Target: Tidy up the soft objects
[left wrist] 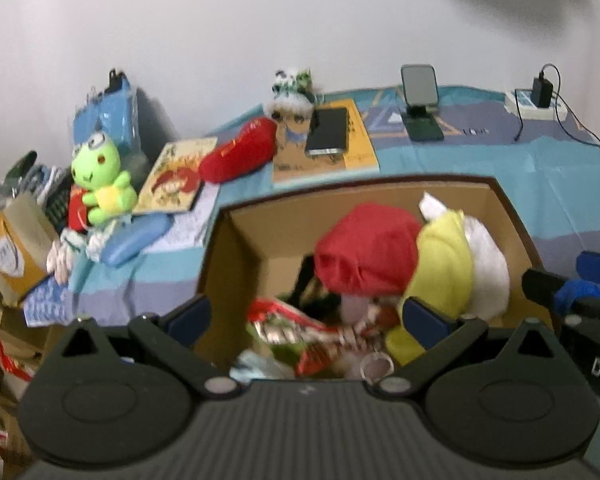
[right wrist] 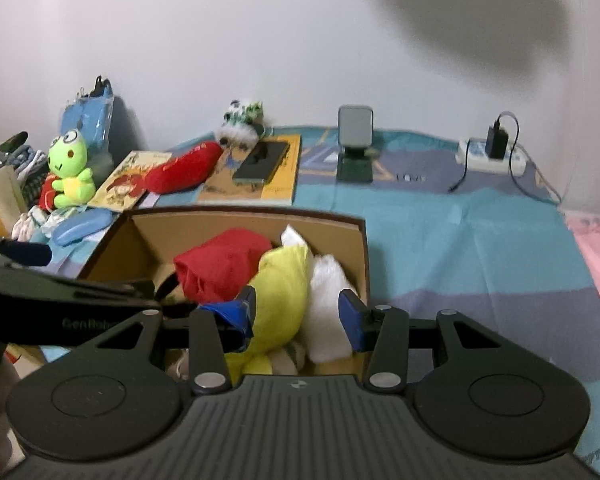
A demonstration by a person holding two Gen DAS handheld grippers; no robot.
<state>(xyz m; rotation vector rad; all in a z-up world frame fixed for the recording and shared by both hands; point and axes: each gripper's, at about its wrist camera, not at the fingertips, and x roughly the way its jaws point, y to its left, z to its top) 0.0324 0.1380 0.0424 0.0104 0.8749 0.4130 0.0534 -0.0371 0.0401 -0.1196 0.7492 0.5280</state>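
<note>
**Both tools gape over the cardboard box**

The cardboard box sits at the desk's near edge, holding a red soft piece, a yellow one and a white furry one. The left tool and right tool hang spread wide above it, gripping nothing. A green frog plush sits at the left edge.

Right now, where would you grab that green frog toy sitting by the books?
Pinch the green frog plush across its round head, coming from above with the left tool: it sits upright, head topmost and clear, while the body is crowded by clutter.
</note>
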